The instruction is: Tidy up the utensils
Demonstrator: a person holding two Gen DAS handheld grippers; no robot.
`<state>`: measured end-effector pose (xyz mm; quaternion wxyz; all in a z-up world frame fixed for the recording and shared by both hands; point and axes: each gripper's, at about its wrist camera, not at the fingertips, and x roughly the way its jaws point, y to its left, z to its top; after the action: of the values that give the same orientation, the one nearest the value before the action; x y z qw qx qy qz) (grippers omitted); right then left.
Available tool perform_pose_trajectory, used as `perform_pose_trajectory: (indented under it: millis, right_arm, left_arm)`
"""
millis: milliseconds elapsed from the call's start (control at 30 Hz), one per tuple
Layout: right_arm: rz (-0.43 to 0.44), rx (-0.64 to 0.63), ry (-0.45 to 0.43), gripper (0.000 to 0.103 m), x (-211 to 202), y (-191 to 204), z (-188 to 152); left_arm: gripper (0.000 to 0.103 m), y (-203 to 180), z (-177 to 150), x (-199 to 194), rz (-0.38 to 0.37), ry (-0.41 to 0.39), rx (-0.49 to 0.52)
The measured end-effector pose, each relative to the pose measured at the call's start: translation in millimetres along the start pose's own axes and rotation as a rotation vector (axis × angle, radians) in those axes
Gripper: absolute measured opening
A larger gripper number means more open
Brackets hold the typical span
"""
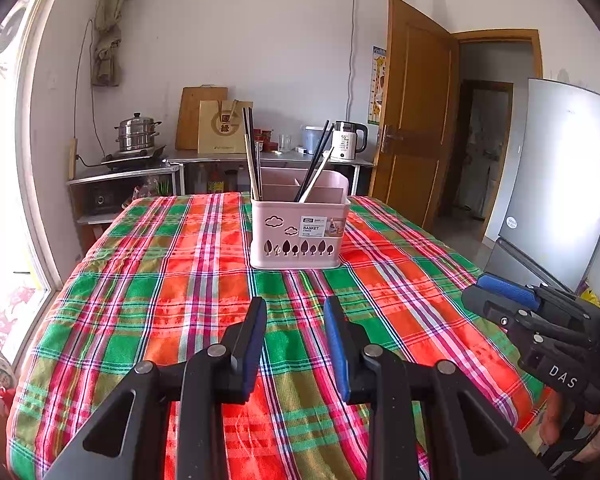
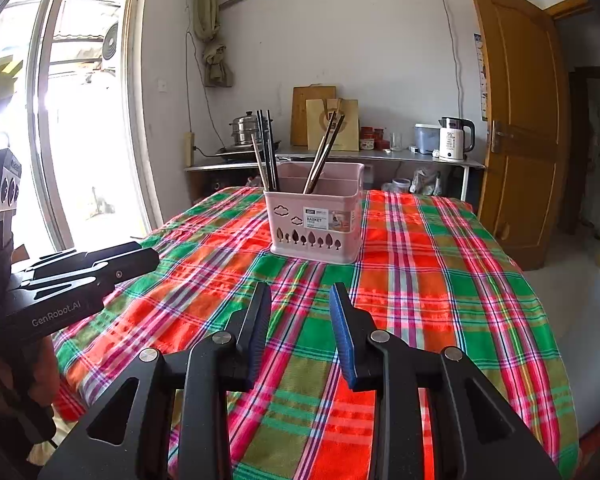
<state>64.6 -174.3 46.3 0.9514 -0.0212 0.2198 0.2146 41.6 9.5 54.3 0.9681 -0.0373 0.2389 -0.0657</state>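
A pink utensil basket [image 1: 298, 236] [image 2: 316, 228] stands upright on the plaid tablecloth [image 1: 172, 288] [image 2: 428, 280] towards the far side. Dark and pale chopsticks [image 1: 252, 156] [image 2: 266, 148] stand in its left compartment. More chopsticks [image 1: 316, 160] [image 2: 324, 156] lean in a right compartment. My left gripper [image 1: 295, 304] [image 2: 148, 254] hovers open over the cloth in front of the basket, nothing between its blue pads. My right gripper [image 2: 301, 290] [image 1: 476, 290] is beside it to the right, also open, holding nothing. No loose utensils show on the cloth.
A counter [image 1: 268, 158] [image 2: 340, 158] along the back wall carries a steamer pot [image 1: 137, 132], a paper bag [image 2: 332, 124] and a white kettle [image 1: 347, 141] [image 2: 455, 139]. A fridge [image 1: 560, 176] and a wooden door [image 2: 516, 120] stand right, a window [image 2: 80, 100] left.
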Motion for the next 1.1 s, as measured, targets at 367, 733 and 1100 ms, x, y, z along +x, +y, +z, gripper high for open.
perform_pose_trajectory:
  millis: [367, 733, 1100]
  right_arm:
    - [-0.008, -0.007, 0.016, 0.031, 3.3, 1.4, -5.4]
    - [-0.012, -0.007, 0.011, 0.031, 1.4, 1.9, -3.4]
    - [-0.013, -0.005, 0.01, 0.031, 2.1, 0.9, -2.6]
  left_arm:
    - [0.029, -1.1, -5.5, 3.0, 0.01, 0.011, -0.01]
    - [0.029, -0.4, -7.3, 3.5, 0.011, 0.016, -0.011]
    - [0.029, 0.0, -7.2, 3.7, 0.009, 0.018, -0.012]
